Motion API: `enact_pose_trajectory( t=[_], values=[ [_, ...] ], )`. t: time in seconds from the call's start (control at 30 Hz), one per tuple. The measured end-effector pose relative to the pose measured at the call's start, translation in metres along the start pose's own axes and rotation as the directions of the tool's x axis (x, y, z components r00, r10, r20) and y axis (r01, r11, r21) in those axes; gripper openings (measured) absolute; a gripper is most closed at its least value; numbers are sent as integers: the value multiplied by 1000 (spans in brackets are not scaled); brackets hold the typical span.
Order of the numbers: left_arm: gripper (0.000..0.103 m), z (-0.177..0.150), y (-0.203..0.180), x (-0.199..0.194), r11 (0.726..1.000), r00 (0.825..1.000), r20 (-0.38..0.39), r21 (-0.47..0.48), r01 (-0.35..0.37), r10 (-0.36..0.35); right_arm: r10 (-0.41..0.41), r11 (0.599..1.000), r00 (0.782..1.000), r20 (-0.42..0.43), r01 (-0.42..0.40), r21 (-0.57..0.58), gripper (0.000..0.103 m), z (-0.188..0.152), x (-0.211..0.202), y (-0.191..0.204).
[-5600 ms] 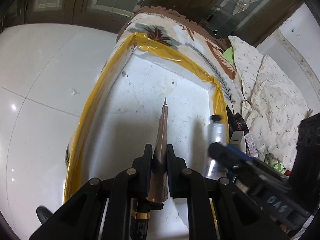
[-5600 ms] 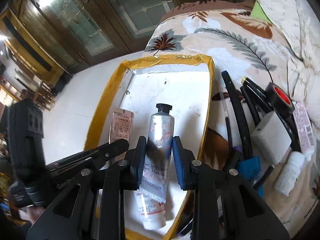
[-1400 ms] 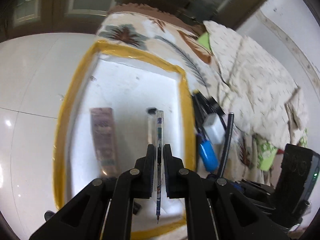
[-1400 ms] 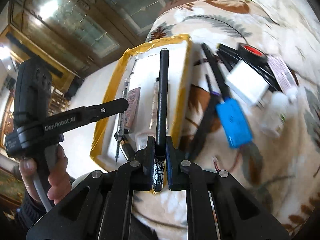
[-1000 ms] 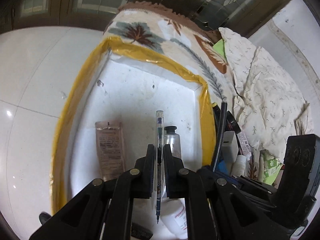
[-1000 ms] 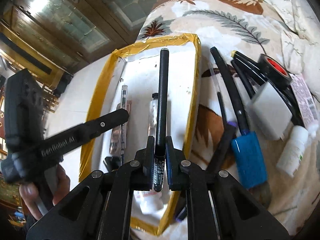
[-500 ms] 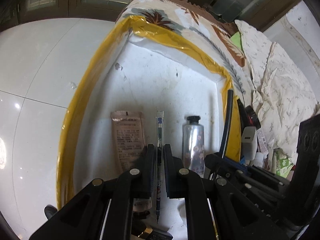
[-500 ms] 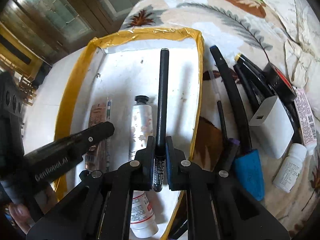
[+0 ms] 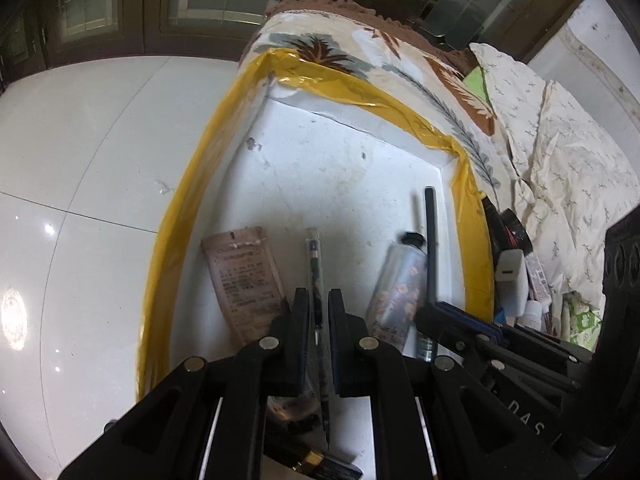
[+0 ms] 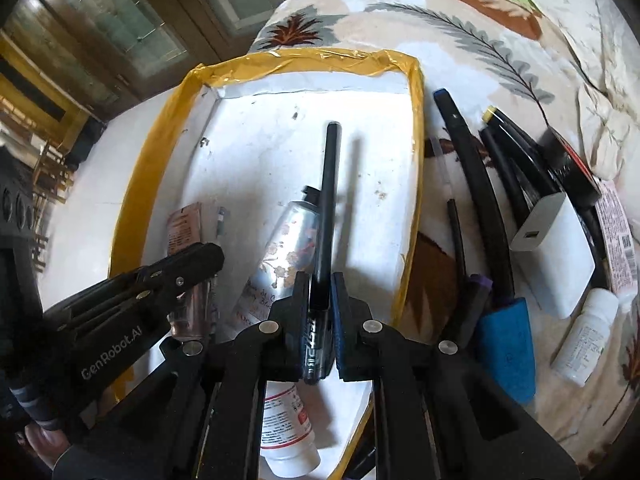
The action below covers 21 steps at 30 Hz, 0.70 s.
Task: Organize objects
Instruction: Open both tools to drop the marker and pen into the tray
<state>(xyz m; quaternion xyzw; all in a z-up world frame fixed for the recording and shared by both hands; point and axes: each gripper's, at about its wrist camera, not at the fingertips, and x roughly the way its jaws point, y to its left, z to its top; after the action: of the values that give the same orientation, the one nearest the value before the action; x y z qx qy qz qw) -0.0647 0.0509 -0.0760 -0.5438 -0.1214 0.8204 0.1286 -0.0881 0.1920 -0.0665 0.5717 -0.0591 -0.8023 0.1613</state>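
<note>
A white tray with a yellow taped rim (image 9: 192, 184) (image 10: 160, 160) lies on a leaf-print cloth. My left gripper (image 9: 318, 292) is shut on a clear pen (image 9: 314, 256) low over the tray, between a pink sachet (image 9: 240, 276) and a silver flowered tube (image 9: 400, 280). My right gripper (image 10: 320, 276) is shut on a black pen (image 10: 328, 184), which slants across the silver tube (image 10: 288, 248) near the tray's right wall. The right wrist view also shows the left gripper (image 10: 208, 256) at the left, and a white tube (image 10: 286, 420) lying under my jaws.
On the cloth right of the tray lie several black pens (image 10: 476, 184), a blue-ended tool (image 10: 506, 344), a white charger (image 10: 552, 248), a small white bottle (image 10: 584, 336) and a black tape roll (image 10: 572, 168). White floor tiles (image 9: 80, 160) lie left of the tray.
Both grippers have come lower and closer into the tray with their pens. The black pen now slants in the right jaws, and the silver tube has turned slantwise.
</note>
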Motion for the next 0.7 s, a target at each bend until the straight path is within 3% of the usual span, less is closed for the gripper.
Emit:
enact_pose_trajectory(
  t=[0.1,0.17,0.27,0.33,0.4,0.53,0.63,0.7],
  values=[
    [8,-1,-4,-10,999,999,28,4,36,-36,6,1000,1000,10,-6,6,11,0,-4,0],
    [9,-2,-7,-18,997,996,45,18,74,-75,12,1000,999,32,-12,5,20,-3,-13,0],
    [9,-6,-14,-23,995,995,46,42,87,-88,93,995,993,69,-94,20,33,-14,-35,-6],
    [10,-11,-23,-22,995,996,28,57,85,-87,99,995,988,119,-101,16,41,-27,-56,-14],
    [10,-19,-35,-22,991,996,20,97,87,-90,116,992,984,136,-120,24,42,-40,-71,-28],
    [10,-41,-65,-20,982,996,-15,172,84,-82,71,985,984,162,-95,143,42,-68,-94,-84],
    [10,-51,-83,-20,977,989,-65,162,138,-129,34,974,982,187,-74,213,42,-80,-102,-119],
    [10,-56,-95,-20,974,990,-64,176,139,-129,15,965,984,179,-61,256,42,-85,-100,-139]
  ],
)
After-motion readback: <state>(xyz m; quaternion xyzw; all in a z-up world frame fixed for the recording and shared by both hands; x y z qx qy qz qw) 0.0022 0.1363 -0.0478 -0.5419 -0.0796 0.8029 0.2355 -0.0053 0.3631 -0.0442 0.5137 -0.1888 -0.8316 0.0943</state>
